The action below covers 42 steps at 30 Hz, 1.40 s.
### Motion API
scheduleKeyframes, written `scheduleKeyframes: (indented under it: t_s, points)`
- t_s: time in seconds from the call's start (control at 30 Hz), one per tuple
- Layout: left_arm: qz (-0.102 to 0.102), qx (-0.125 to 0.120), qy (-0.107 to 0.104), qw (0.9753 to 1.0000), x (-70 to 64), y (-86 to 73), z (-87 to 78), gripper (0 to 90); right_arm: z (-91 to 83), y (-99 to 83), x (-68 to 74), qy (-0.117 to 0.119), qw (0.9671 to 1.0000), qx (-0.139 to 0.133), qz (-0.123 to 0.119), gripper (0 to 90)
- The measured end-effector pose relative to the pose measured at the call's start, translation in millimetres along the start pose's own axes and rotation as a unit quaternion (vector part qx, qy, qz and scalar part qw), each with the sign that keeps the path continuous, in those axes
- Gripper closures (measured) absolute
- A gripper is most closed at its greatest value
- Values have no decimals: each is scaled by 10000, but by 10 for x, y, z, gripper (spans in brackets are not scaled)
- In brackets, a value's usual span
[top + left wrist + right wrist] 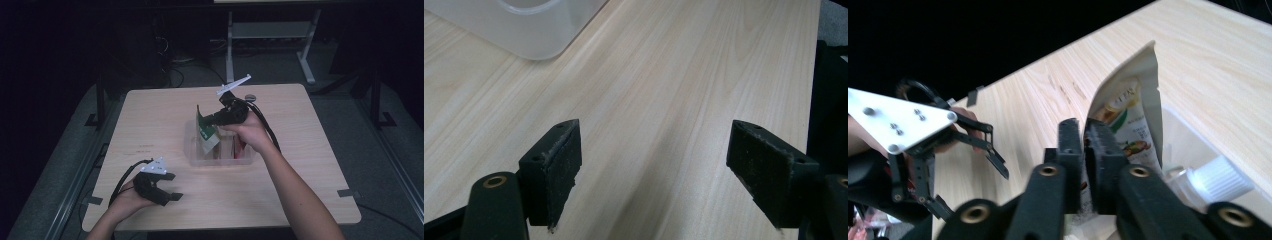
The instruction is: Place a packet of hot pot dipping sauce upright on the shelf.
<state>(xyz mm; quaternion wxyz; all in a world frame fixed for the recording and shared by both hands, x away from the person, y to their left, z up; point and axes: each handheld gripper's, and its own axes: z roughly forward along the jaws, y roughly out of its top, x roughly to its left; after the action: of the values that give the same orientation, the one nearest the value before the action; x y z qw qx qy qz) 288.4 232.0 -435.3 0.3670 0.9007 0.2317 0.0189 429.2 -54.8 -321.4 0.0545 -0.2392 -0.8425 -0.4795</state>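
Overhead, the right gripper hovers above the clear plastic bin at the middle of the table, its jaws pinched on the top edge of a green-and-white snack packet that hangs with its long axis running down into the bin's left end; the packet lies straight under the jaws, so any lift would go upward and clear of the bin wall. Other packets and something red stand beside it in the bin and could catch on it, I judge. The left gripper rests low near the table's front left, well apart from the bin, so the right hand is plainly the nearer one. Along the left gripper's own view, its jaws stand wide apart with nothing between them, bare wood ahead and a corner of the bin at the upper left. From the right gripper's view, the jaws are closed tight on the packet, which rises beyond them; a white-capped bottle lies just beside it, and the left gripper shows farther off.
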Motion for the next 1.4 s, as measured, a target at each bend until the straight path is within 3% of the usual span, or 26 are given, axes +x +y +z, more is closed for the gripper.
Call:
scheduleKeyframes:
  t_s: [0.13, 0.23, 0.5, 0.57, 0.7, 1.13, 1.2, 1.4]
  points:
    - [5, 12, -3, 10000, 4, -1, 0, 218, -75, 8, -1, 73, 9997, -212, -4, 758]
    - [7, 9, 3, 10000, 4, 1, 1, 218, -125, 10, 42, 39, 9998, -185, -72, 702]
    - [48, -21, 32, 10000, 5, 0, -13, 218, -228, -46, 189, -232, 9987, -243, -380, 528]
    - [48, -29, 32, 10000, 4, 0, -13, 218, -295, -90, 235, -401, 9978, -293, -445, 462]
    - [47, -48, 40, 10000, 13, -5, -4, 218, -370, -143, 270, -469, 9974, -331, -439, 423]
    - [-26, -57, 38, 10000, 11, -21, -1, 217, -677, -495, 448, -865, 9939, -452, -524, 300]
    - [-30, -39, 46, 10000, 9, -28, -4, 216, -721, -569, 484, -841, 9940, -498, -501, 290]
    - [-38, -19, 64, 10000, 1, -45, -16, 215, -828, -851, 567, -1092, 9912, -496, -552, 271]
